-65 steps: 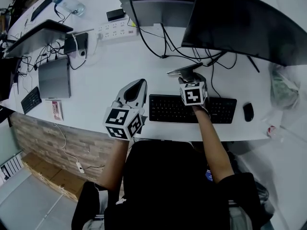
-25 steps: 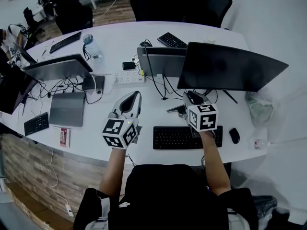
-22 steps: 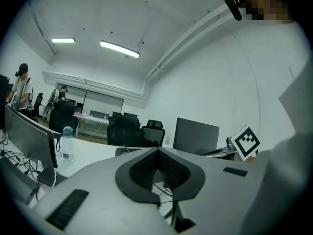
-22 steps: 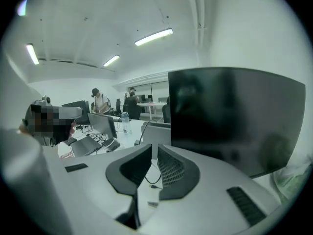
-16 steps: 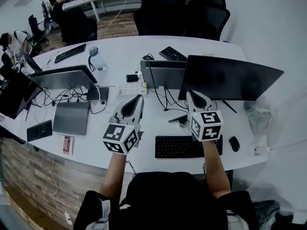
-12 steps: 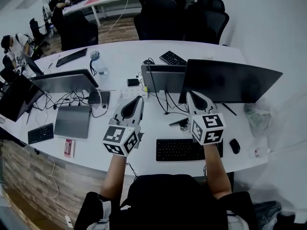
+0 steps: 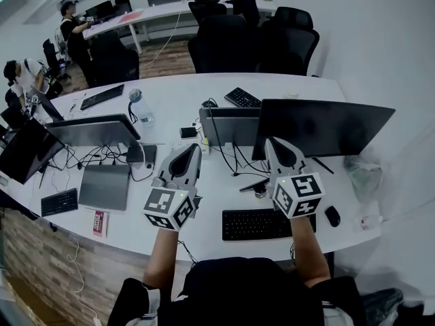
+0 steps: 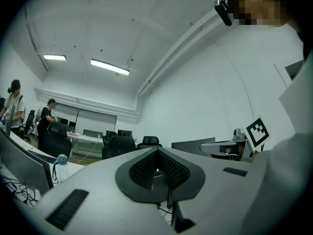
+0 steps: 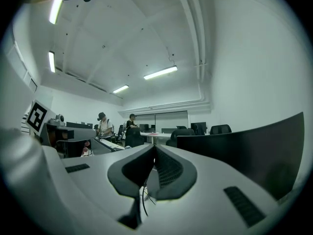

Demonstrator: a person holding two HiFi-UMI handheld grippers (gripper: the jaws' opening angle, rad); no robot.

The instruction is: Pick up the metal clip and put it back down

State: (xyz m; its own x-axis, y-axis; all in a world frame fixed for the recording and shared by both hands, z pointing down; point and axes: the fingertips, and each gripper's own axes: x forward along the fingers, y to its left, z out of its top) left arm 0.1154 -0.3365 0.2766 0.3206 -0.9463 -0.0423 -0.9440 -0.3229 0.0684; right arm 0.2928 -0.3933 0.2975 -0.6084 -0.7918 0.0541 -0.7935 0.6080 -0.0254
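Observation:
The metal clip (image 7: 254,185) lies on the white desk (image 7: 211,182), just behind the keyboard (image 7: 265,224). My right gripper (image 7: 272,141) hangs above the desk to the clip's right, apart from it and tilted up. It is shut, and in the right gripper view (image 9: 154,146) nothing shows between the jaws. My left gripper (image 7: 192,147) is held over the desk's middle, also tilted up. It is shut and empty, as the left gripper view (image 8: 156,150) shows. Neither gripper view shows the clip.
A dark monitor (image 7: 319,128) stands behind the right gripper, with a second screen (image 7: 231,124) and cables beside it. A mouse (image 7: 332,216) lies right of the keyboard. A water bottle (image 7: 138,107) and a grey laptop (image 7: 103,186) stand at the left. People and chairs are at the back.
The clip, earlier at the right gripper's tips, now lies on the desk, and the right gripper has lifted clear of it. The head view has tilted up to show more of the room.

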